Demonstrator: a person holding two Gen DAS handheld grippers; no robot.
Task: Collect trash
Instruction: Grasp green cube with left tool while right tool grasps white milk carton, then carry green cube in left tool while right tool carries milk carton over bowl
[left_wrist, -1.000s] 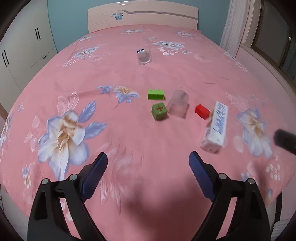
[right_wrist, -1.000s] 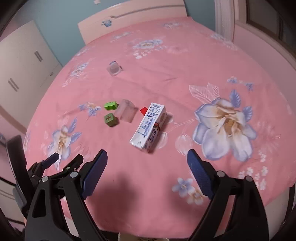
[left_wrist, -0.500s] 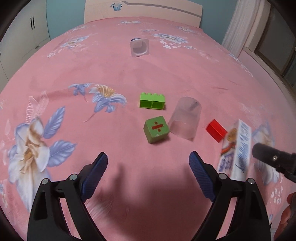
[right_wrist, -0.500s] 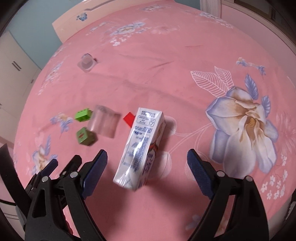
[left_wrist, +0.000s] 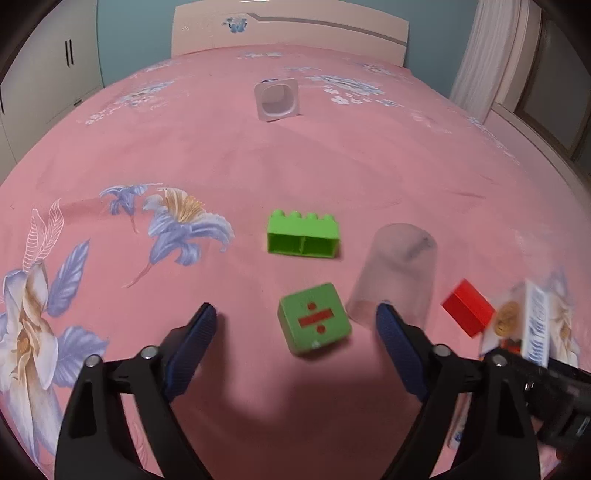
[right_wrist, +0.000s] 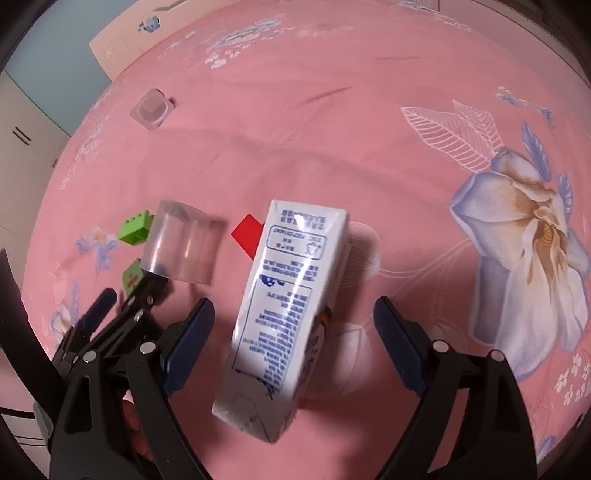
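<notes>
**Me:** Pink bed sheet (left_wrist: 221, 147) everywhere, and my two grippers are much lower over it than a second ago. The right gripper (right_wrist: 293, 325) has come down around the milk carton (right_wrist: 291, 306). A second ago the carton was far off in front. Now it sits right between the blue pads.

**Helper:** Are you holding it?

**Me:** No. Both jaws are wide open. The right pads have gaps on each side of the carton and touch nothing. The left gripper (left_wrist: 295, 332) is open too, with the green cube (left_wrist: 314, 319) between its pads.

**Helper:** What does that mean for the job?

**Me:** I think the carton is the first bit of trash to grab. The right side looks lined up, so a squeeze should come next.

**Helper:** How does the carton look?

**Me:** White with blue writing, lying on its side on the sheet. It is a bit shiny. The near end looks folded and crumpled. It points away from me, tipped a little to the right.

**Helper:** What's close by?

**Me:** A red block (right_wrist: 246, 234) touches its far left corner, or nearly. A clear plastic cup (left_wrist: 393, 278) lies tipped over beside that. A green brick (left_wrist: 303, 236) sits further back, and a small white tub (left_wrist: 277, 99) is well away near the headboard.
</notes>
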